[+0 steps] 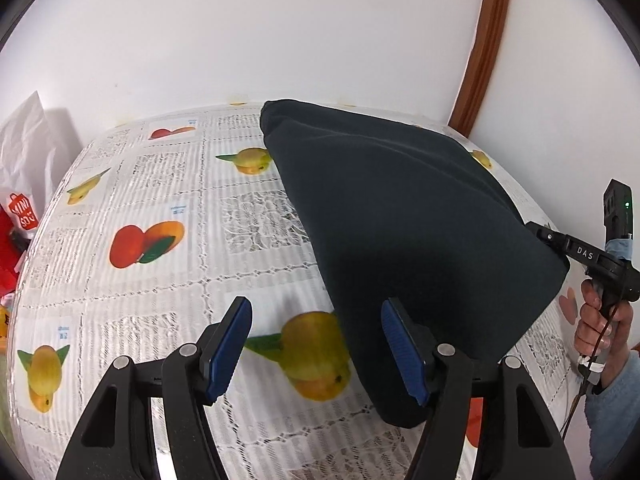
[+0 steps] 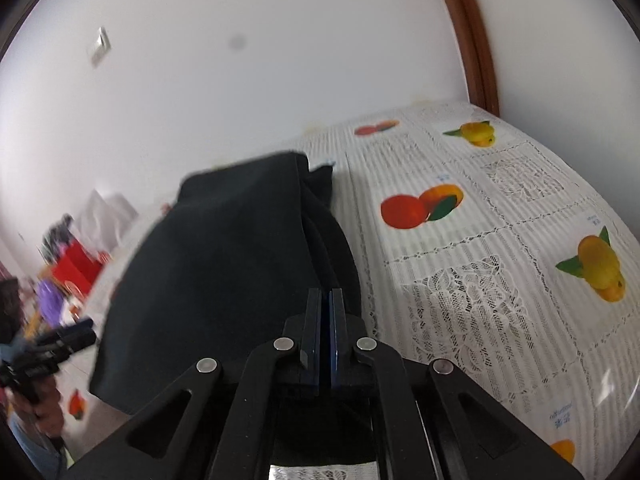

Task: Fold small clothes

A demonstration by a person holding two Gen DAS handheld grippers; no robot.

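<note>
**Dark Garment Lifted Over Fruit-Print Tabletop**

Right claw (image 2: 325, 312) closed tight on a fold of the dark garment (image 1: 400, 216), blue pads pressed together on the cloth, pulling it up off the surface into a taut slanted sheet. Left claw (image 1: 316, 344) spread wide and holding nothing, hovering low just beside the garment's near lower edge, one blue pad (image 1: 402, 350) close against the fabric. Person's right hand (image 1: 600, 320) wrapped round the black handle at far right, blue sleeve below. Garment's far corner near the wall, near corner down on the tabletop (image 1: 160, 184), which wears a white lace-patterned cover printed with oranges and yellow fruit. White wall (image 1: 280, 32) behind, brown wooden trim (image 1: 486, 40) rising at right. Red shopping bag (image 1: 18, 220) and white paper at the far left edge. Bare cover stretching left of the cloth.
</note>
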